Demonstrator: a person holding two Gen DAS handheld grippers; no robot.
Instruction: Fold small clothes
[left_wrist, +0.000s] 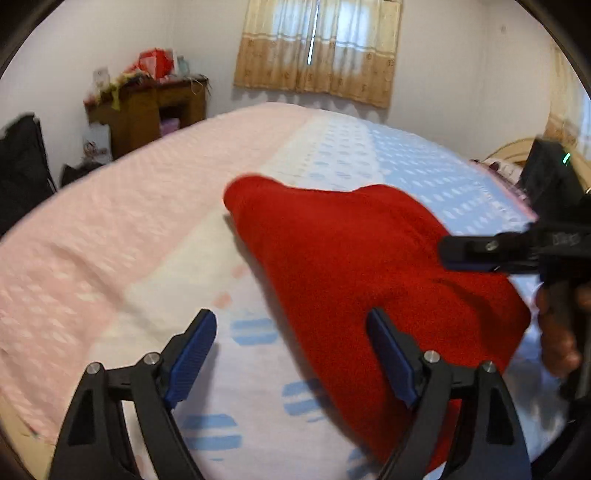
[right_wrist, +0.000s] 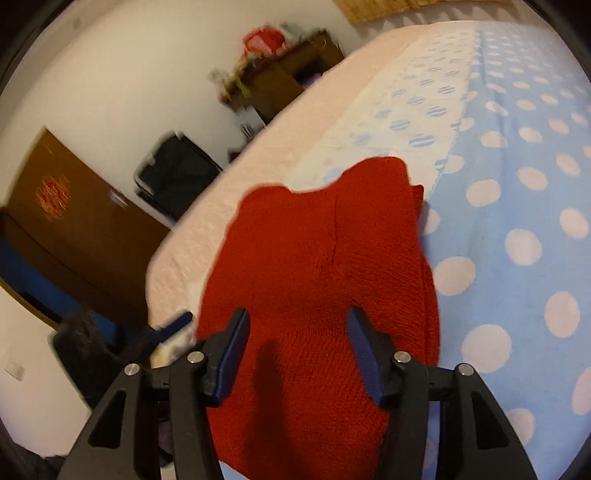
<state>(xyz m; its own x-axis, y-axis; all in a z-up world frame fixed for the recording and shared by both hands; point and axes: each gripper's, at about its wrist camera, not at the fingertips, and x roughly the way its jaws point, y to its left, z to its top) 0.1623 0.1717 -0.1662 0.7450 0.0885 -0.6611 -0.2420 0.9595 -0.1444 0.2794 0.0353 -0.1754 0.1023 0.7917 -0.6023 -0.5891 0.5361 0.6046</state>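
Note:
A red knitted garment (left_wrist: 362, 273) lies folded in a compact shape on the bed; it also fills the middle of the right wrist view (right_wrist: 325, 280). My left gripper (left_wrist: 291, 325) is open and empty, its right finger over the garment's near left edge, its left finger over the bedsheet. My right gripper (right_wrist: 297, 325) is open and empty, low over the garment's near end. The right gripper also shows from the side in the left wrist view (left_wrist: 476, 254), at the garment's right edge. A blurred part of the left gripper (right_wrist: 173, 325) shows at the garment's left.
The bed (left_wrist: 129, 221) has a pink, white and blue dotted cover (right_wrist: 517, 184). A cluttered wooden cabinet (left_wrist: 147, 107) stands at the far wall beside a curtained window (left_wrist: 317, 48). A black bag (right_wrist: 177, 173) and a brown door (right_wrist: 74, 221) are past the bed's left edge.

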